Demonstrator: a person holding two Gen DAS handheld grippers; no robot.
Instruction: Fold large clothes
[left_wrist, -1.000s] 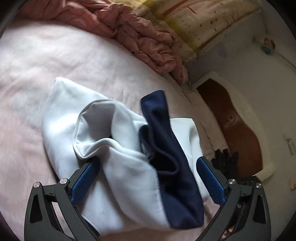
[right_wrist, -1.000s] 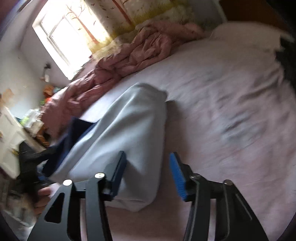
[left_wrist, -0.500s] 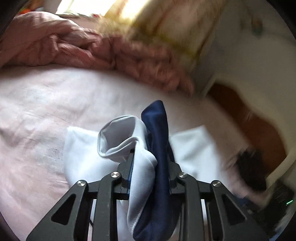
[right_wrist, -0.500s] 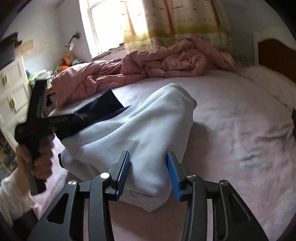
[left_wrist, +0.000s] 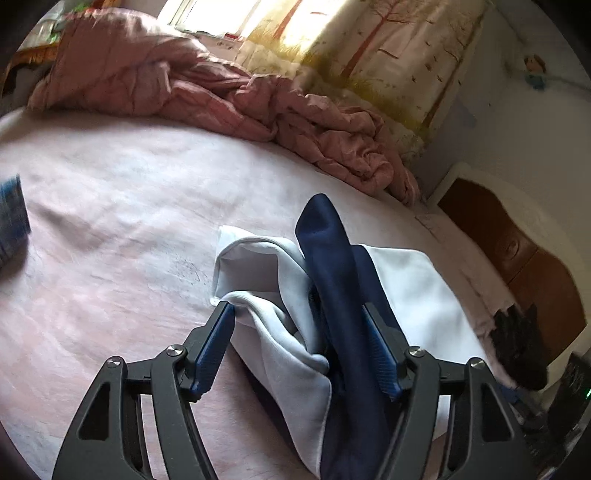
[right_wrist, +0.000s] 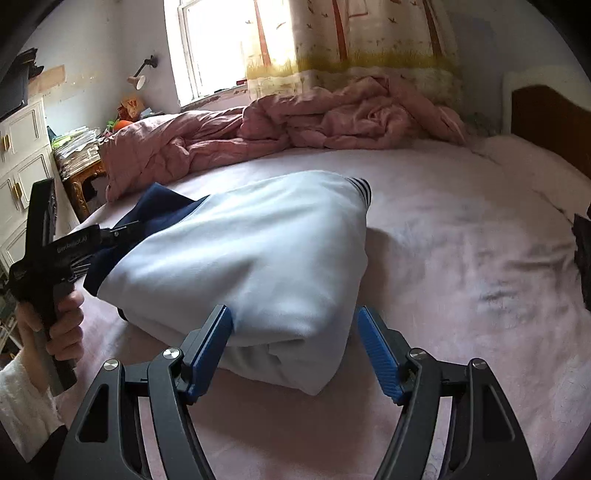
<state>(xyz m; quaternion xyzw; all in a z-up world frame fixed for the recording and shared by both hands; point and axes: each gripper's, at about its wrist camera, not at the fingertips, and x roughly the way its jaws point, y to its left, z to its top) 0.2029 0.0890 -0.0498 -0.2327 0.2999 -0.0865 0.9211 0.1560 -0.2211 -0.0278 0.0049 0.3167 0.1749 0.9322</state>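
The left claw (left_wrist: 301, 330) is opening. Its blue pads stand apart, with a bunched ridge of the garment (left_wrist: 317, 306) between them: pale folds toward the left pad, a navy band running up beside the right pad (left_wrist: 380, 354). That pad looks to touch the navy cloth; the left pad sits just clear of the pale edge, so I judge the pinch released rather than held.

The right claw (right_wrist: 295, 332) is also opening. Its pads flank the near corner of the folded bundle (right_wrist: 258, 258) without pressing on it; the cloth lies on the bed (right_wrist: 461, 240) between them and just ahead.

From the right claw, the bundle stretches away and to the left, its long axis running from this near corner toward the navy end, where the left claw, held in a hand (right_wrist: 66, 325) with a white sleeve, meets it. So each claw has one end, and neither is clearly nearer the middle.

The relation that matters next: the bundle lies lengthwise between the two claws, so a further fold would likely bring one end over toward the other.

Beyond the garment lies bare pink sheet, then a rumpled pink quilt (right_wrist: 295, 118) along the far edge, with the curtain (right_wrist: 369, 40) and window behind.
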